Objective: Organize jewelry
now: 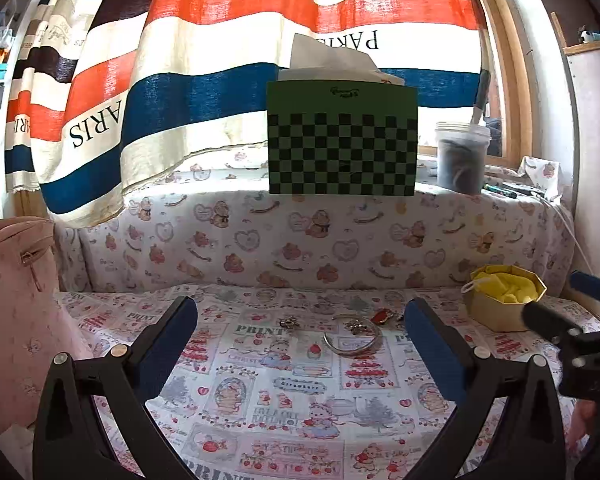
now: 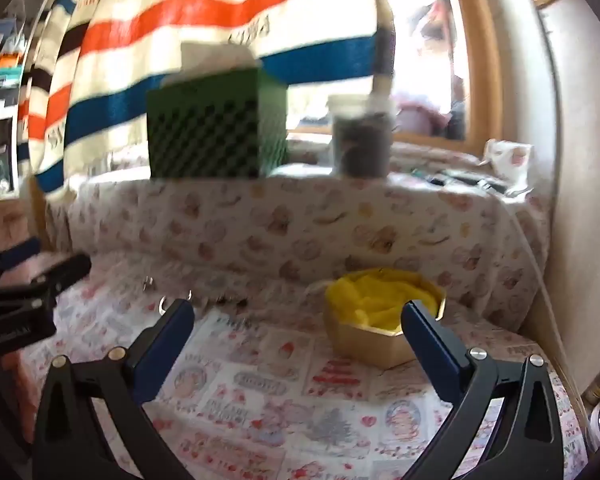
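Note:
Jewelry lies on the printed tablecloth (image 1: 260,392): a silver bangle (image 1: 352,340), a small silver piece (image 1: 290,323), a sparkly piece (image 1: 358,325) inside the bangle's far rim and a red brooch (image 1: 382,315). A gold box (image 1: 500,300) lined with yellow paper stands at the right; it also shows in the right wrist view (image 2: 380,320). My left gripper (image 1: 300,320) is open and empty, just short of the jewelry. My right gripper (image 2: 300,320) is open and empty, close to the box. The right wrist view is blurred; small jewelry (image 2: 164,304) shows faintly at its left.
A cloth-covered ledge (image 1: 300,232) rises behind the table, with a green checkered tissue box (image 1: 342,140) and a plastic tub (image 1: 462,156) on it. A striped curtain (image 1: 220,40) hangs behind. A pink bag (image 1: 16,300) stands at the left.

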A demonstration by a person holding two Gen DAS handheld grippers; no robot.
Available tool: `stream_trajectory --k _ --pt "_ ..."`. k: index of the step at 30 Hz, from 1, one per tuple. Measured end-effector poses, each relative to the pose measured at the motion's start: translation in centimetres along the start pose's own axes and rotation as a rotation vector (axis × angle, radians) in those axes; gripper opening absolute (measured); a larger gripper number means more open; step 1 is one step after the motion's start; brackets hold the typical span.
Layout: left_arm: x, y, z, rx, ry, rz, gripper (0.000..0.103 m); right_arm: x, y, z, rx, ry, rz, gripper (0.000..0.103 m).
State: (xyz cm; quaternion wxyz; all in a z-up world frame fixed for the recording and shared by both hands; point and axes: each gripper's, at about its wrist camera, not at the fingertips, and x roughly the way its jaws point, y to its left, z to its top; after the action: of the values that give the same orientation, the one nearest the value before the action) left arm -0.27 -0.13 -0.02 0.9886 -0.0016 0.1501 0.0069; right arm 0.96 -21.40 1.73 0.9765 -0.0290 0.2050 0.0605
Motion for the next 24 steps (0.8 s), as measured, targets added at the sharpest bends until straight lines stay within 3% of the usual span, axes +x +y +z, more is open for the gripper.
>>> stream_trajectory --k 3,24 --pt "-0.18 -0.14 -0.04 0.009 0.000 -0.032 0.103 0.06 -0.27 -0.07 0.018 0.001 -0.012 0.103" --pt "0.00 -0.19 -0.03 0.027 0.007 0.025 0.103 -0.50 -0.39 -0.28 0.019 -0.031 -0.027 0.103"
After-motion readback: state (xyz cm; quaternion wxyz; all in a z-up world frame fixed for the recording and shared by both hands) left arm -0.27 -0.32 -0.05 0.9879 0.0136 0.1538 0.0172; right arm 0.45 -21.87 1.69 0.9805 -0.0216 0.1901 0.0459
